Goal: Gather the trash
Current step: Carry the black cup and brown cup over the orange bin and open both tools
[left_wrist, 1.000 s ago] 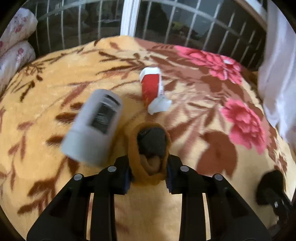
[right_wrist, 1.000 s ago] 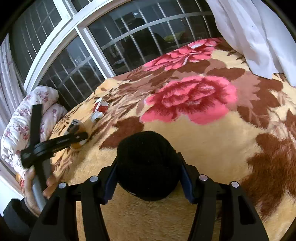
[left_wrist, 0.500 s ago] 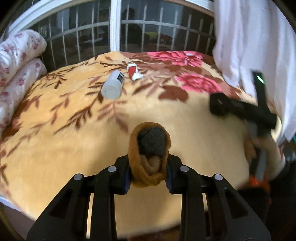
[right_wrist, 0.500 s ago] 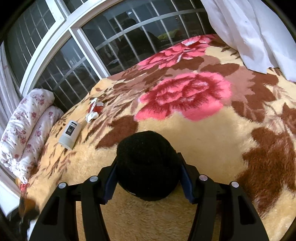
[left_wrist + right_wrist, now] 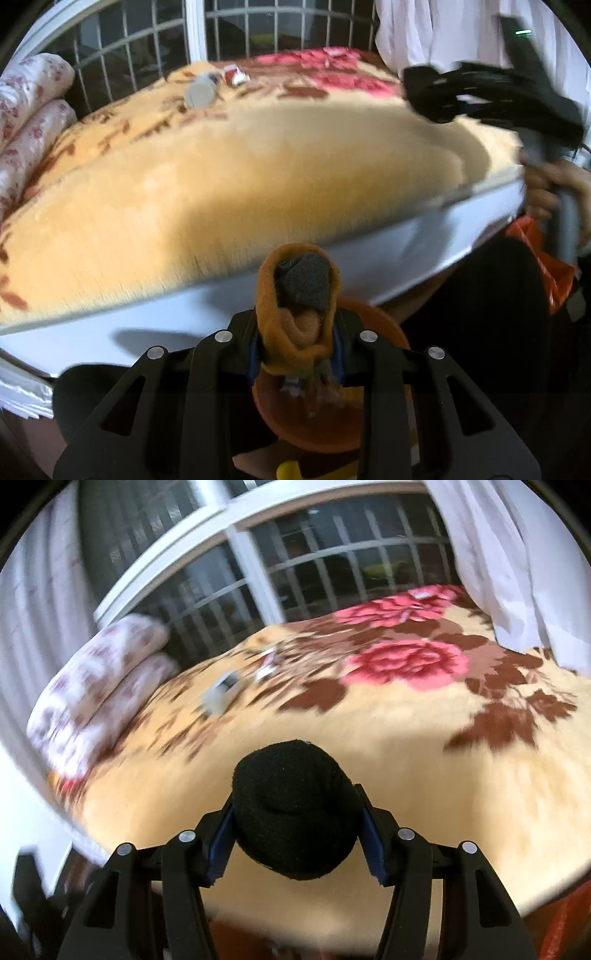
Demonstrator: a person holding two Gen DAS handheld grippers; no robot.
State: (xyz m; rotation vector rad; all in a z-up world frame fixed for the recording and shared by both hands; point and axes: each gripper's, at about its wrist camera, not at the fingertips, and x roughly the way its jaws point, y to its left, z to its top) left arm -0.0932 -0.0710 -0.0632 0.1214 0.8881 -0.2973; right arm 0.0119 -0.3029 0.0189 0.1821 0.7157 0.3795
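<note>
Sock bundle (image 5: 300, 317), brown around grey, clamped in left gripper (image 5: 297, 360), long axis toward 12 o'clock, above orange bin (image 5: 384, 336). Black sock ball (image 5: 295, 808) pinched in right gripper (image 5: 295, 843). White bottle (image 5: 221, 692) at 11 o'clock on floral blanket (image 5: 406, 746); label blurred, unreadable.

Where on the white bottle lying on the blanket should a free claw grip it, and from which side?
Grip the white bottle across its round body, coming down from above: it lies on its side on the blanket, so its length is exposed. Blur hides finer detail.
</note>
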